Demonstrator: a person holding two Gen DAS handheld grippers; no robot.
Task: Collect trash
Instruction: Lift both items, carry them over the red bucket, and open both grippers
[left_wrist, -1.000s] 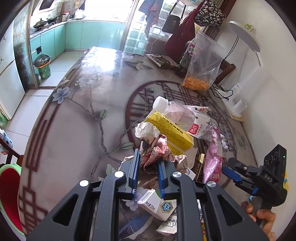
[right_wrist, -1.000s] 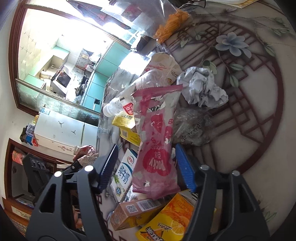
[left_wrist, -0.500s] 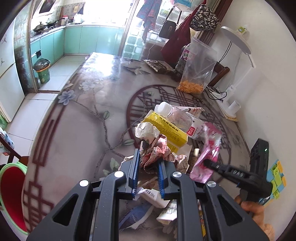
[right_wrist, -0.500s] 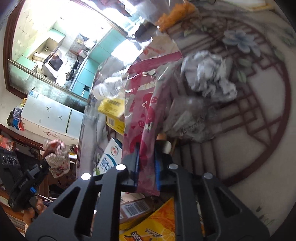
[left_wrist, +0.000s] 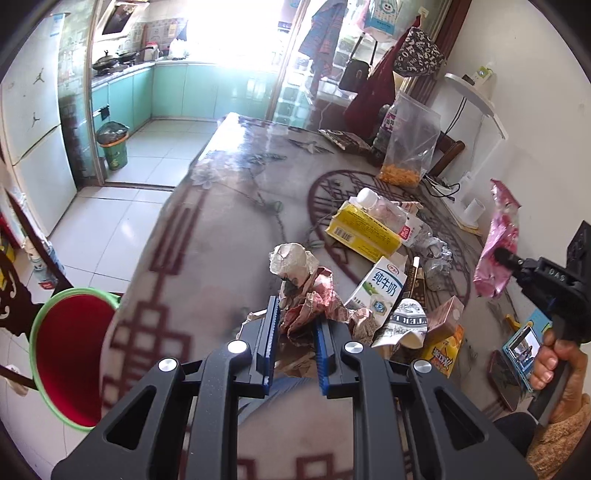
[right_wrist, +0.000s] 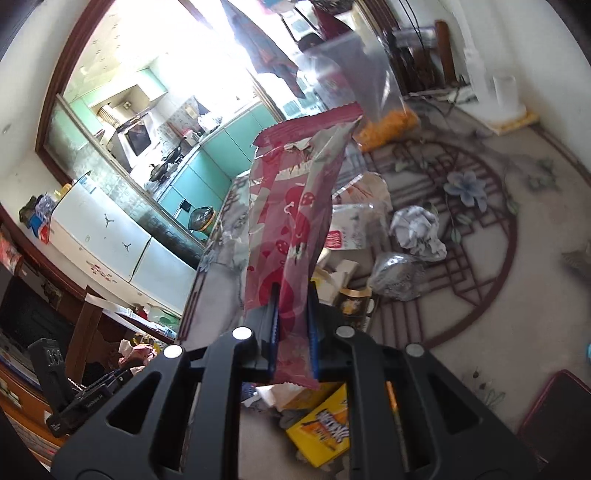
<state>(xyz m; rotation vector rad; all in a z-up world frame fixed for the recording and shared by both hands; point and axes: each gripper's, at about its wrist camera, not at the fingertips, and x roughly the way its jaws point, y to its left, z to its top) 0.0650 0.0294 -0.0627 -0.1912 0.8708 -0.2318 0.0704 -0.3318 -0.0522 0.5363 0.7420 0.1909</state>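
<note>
The left half of the counter (left_wrist: 207, 229) is bare and gives free passage toward the red bin (left_wrist: 70, 354) beside its edge. On the right half, the yellow box (left_wrist: 364, 232), milk carton (left_wrist: 380, 284), plastic bottle (left_wrist: 391, 218) and crumpled foil (right_wrist: 397, 275) stand crowded together and block the way.

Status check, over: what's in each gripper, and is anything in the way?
Left gripper shut on crumpled paper. Right gripper shut on pink wrapper, lifted clear. Red bin at table edge, unobstructed.
</note>
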